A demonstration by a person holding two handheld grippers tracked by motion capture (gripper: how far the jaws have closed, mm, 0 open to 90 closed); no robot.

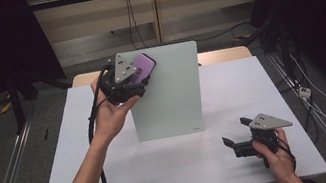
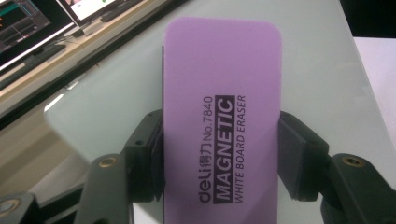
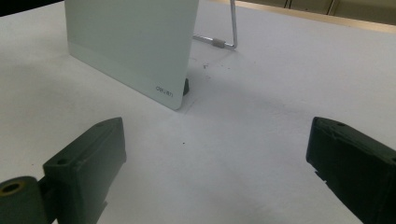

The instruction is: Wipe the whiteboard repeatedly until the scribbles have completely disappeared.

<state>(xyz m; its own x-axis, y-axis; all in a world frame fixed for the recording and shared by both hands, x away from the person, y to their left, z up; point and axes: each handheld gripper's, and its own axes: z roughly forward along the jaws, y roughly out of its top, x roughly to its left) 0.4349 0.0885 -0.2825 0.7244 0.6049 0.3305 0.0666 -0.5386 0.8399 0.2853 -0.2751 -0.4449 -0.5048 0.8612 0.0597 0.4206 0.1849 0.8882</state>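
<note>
Eraser, purple rectangular magnetic whiteboard type (image 2: 222, 126), pinched across its long sides by left hand-held gripper (image 1: 138, 81), held at upper left corner of pale glass whiteboard (image 1: 172, 95) standing near far edge of white surface (image 1: 165, 172). Risks, as judged: hard press tips board back on its wire stand; eraser twists in narrow pinch. Right hand-held gripper (image 1: 235, 132) spread, empty, near right front corner, not bracing board.

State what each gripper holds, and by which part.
The left gripper clamps the purple whiteboard eraser across its two long edges, near its lower half. The right gripper is open and holds nothing.
</note>
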